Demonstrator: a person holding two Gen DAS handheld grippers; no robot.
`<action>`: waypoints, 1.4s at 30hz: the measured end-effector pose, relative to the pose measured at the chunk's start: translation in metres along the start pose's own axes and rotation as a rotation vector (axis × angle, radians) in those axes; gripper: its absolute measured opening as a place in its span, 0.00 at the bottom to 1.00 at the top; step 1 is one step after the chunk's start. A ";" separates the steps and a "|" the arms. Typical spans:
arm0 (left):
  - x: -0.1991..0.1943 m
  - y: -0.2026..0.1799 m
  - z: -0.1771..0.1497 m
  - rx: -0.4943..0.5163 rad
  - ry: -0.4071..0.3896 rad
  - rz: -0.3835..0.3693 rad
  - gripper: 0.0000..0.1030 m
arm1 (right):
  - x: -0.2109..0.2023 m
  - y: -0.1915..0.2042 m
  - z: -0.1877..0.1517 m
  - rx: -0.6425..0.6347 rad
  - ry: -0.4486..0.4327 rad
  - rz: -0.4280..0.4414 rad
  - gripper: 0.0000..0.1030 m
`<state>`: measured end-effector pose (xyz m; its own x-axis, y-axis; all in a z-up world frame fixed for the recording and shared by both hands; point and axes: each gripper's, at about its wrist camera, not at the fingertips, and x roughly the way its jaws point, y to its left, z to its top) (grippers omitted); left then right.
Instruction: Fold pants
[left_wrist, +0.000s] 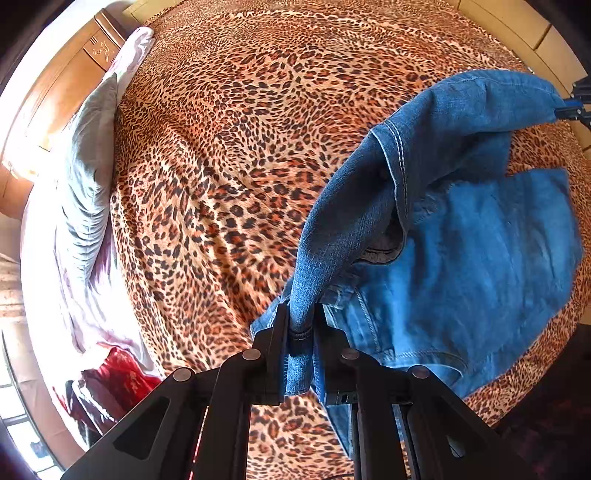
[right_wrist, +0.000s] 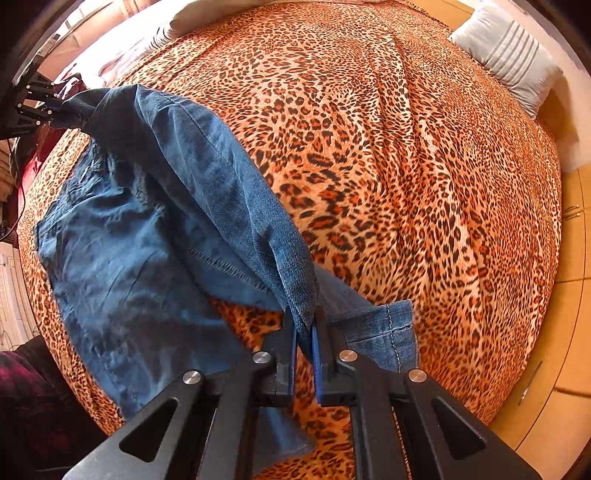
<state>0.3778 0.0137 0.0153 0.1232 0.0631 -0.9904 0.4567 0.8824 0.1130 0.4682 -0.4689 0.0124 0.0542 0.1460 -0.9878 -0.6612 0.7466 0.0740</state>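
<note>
Both the left gripper (left_wrist: 301, 325) and right gripper (right_wrist: 304, 325) were clamped on the jeans (left_wrist: 480, 240), lifted above a leopard-print bedspread (left_wrist: 229, 147), pillows (left_wrist: 88, 177) alongside.

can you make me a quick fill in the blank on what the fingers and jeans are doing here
1. Both grippers, left and right, are shut on the ____.
2. The jeans hang over a bedspread with a ____ print.
3. Part of the jeans is lifted; the rest lies on the ____.
4. The pillow bears grey ____.

Missing words: jeans; leopard; bedspread; stripes
</note>
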 end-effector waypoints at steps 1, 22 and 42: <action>-0.006 -0.007 -0.013 -0.008 -0.008 -0.020 0.10 | -0.005 0.008 -0.016 0.015 -0.007 0.013 0.06; -0.020 0.012 -0.233 -0.667 -0.093 -0.561 0.77 | -0.023 0.085 -0.264 0.758 -0.221 0.146 0.61; 0.080 -0.020 -0.237 -1.259 0.061 -0.725 0.59 | 0.101 0.087 -0.284 1.790 -0.411 0.800 0.48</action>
<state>0.1697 0.1120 -0.0846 0.1547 -0.5744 -0.8038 -0.6629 0.5429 -0.5155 0.2035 -0.5741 -0.1197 0.4893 0.6303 -0.6028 0.7238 0.0922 0.6838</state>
